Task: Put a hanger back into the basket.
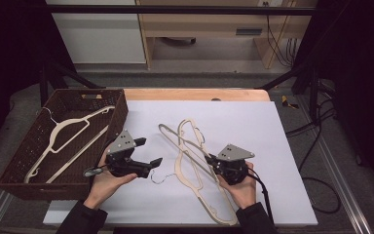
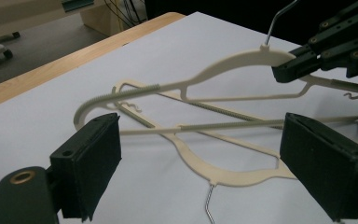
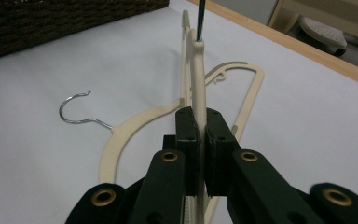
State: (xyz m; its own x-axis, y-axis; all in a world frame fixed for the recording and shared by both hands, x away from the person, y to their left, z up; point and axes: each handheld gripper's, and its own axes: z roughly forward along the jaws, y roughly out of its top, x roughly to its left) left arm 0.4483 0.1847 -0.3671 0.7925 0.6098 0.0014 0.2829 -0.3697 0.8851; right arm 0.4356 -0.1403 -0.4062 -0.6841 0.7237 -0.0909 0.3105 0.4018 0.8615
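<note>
Cream hanger (image 3: pixel 197 88) pinched in right claw (image 3: pixel 198 140); left claw (image 2: pixel 200 163) spread wide.

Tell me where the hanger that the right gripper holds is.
In the high view, the held hanger is right of centre on the white board, crossing over a second hanger, clamped by the right gripper.

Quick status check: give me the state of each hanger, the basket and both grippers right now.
Held hanger: clamped on edge in the right gripper, tilted up off the sheet.
Flat hanger: lying on the white sheet under the held one, hook free.
Basket hanger: resting inside the basket.
Basket: upright at the table's left, one hanger in it.
Left gripper: open, holding nothing.
Right gripper: shut on the held hanger.
</note>
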